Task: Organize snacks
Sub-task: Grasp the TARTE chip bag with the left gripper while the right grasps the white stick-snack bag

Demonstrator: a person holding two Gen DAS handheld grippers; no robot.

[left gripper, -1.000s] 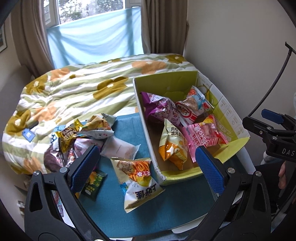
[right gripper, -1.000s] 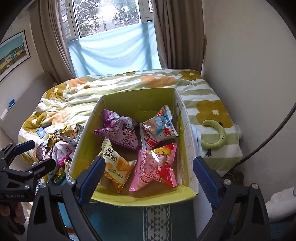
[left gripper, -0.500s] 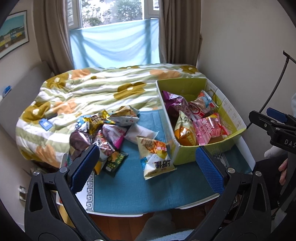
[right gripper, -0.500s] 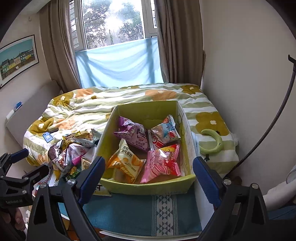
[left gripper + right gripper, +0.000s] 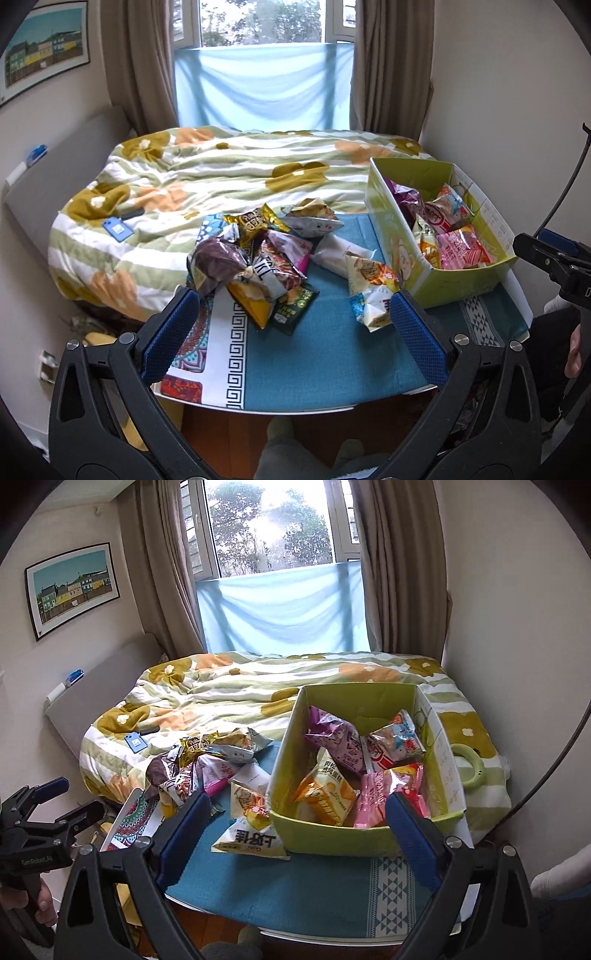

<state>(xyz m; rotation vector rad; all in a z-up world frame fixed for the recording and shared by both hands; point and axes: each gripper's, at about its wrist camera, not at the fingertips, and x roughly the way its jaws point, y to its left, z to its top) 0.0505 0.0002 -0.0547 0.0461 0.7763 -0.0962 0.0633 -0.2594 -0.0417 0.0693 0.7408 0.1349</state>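
Note:
A green cardboard box (image 5: 436, 291) (image 5: 332, 836) stands at the right of a small table and holds several snack packets, among them a purple one (image 5: 334, 738), an orange one (image 5: 323, 794) and a pink one (image 5: 384, 794). A heap of loose snack packets (image 5: 255, 254) (image 5: 195, 760) lies on the table's left. A white-and-orange packet (image 5: 371, 291) (image 5: 251, 834) lies beside the box. My left gripper (image 5: 295, 332) is open and empty, held back from the table's near edge. My right gripper (image 5: 297, 830) is open and empty, back from the box.
The table has a teal cloth (image 5: 325, 362) and stands against a bed with a flowered quilt (image 5: 207, 173). A blue card (image 5: 117, 228) and a green ring (image 5: 474, 771) lie on the quilt. A wall is close on the right. Wooden floor shows below the table's near edge.
Both grippers have pulled back and up from the table, so the box and the heap look smaller and farther. Both stayed open and empty. The snacks have not moved.

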